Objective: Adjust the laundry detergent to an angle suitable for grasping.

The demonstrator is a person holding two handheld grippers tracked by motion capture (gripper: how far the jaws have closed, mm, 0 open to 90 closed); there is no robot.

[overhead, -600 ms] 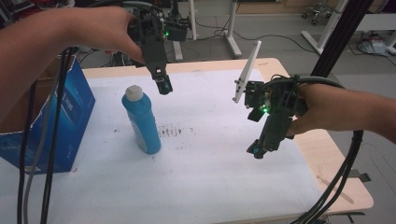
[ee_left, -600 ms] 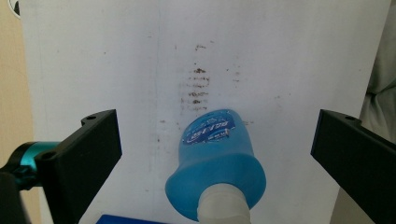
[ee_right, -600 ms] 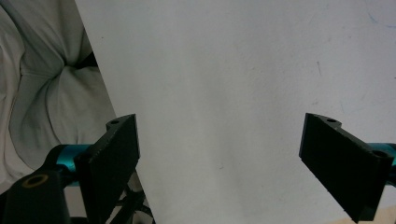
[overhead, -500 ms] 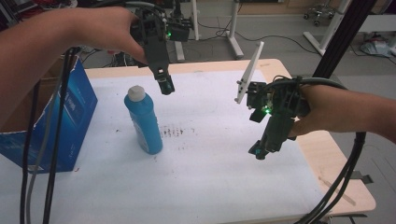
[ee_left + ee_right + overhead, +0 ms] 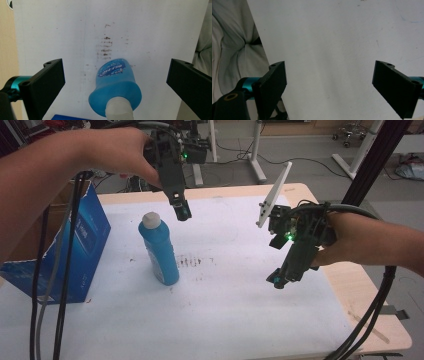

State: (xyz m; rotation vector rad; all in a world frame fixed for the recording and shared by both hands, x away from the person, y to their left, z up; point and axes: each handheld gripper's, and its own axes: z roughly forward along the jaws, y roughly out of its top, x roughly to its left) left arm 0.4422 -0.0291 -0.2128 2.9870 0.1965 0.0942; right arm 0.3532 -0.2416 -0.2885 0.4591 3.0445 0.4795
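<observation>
Two tools spread empty, left tool (image 5: 183,212) just above-right of upright blue bottle (image 5: 159,251), right tool (image 5: 280,279) well apart

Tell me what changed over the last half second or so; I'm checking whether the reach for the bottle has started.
Barely anything. The left gripper hangs open above and just right of the blue bottle, about where it was; the right gripper hovers open over the white sheet, possibly a touch lower. Nothing was gripped or released. Bottle and blue box stayed put.
</observation>
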